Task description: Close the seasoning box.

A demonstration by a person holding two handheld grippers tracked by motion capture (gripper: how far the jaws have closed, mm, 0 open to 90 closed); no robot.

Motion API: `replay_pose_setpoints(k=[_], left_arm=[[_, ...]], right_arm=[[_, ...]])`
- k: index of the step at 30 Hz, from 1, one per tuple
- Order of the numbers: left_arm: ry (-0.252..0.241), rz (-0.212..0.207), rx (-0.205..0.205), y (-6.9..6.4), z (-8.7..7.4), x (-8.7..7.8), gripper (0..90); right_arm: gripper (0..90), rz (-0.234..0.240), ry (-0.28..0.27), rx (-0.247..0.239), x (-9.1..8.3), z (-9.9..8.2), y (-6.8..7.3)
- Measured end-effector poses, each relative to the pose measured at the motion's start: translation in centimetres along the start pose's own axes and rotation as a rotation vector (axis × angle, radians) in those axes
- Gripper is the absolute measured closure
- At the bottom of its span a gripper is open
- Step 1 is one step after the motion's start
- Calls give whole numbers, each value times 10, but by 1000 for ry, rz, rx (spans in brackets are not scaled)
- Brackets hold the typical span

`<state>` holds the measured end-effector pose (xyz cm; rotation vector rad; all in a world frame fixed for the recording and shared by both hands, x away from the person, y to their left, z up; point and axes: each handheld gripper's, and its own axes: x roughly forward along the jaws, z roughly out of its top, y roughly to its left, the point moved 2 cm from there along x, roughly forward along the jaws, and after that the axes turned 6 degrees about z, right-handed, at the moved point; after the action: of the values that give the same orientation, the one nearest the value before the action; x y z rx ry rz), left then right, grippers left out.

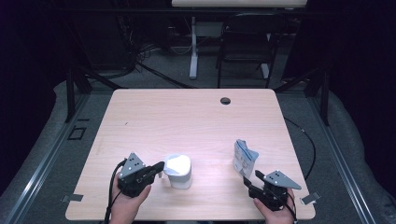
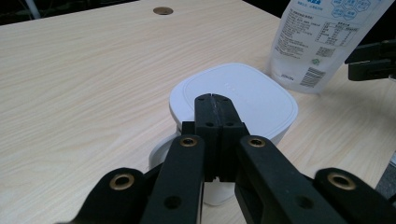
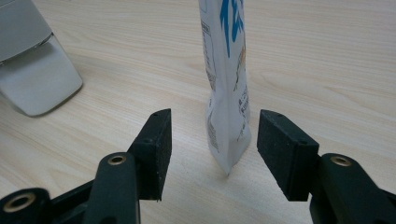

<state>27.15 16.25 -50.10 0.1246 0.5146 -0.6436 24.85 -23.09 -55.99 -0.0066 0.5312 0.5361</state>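
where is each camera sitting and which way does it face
High view: above the person's side of the table, looking forward and down; both hands and the left gripper and right gripper show.
Left gripper view: on the left gripper, facing across the white lidded container; jaws shut.
Right gripper view: on the right gripper, facing the standing pouch; jaws open on either side.
Shared: all three show container and pouch.
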Motion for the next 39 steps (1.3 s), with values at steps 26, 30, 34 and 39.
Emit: replay_pose_setpoints(k=[26,30,34,39], left_arm=[[26,89,-88,41,-32,-17,900],[33,97,-106,44,-39,-17,900],[39,111,-114,47,-46,-16,900],[49,116,-123,49,-53,-15,900]], right_arm=[[444,-4,15,-11,-5,-5,-2],[439,-3,14,-8,-5,-7,-3],[434,-1,18,-10,-5,-8,-3],[432,-1,20,-12,-4,-10,-2]])
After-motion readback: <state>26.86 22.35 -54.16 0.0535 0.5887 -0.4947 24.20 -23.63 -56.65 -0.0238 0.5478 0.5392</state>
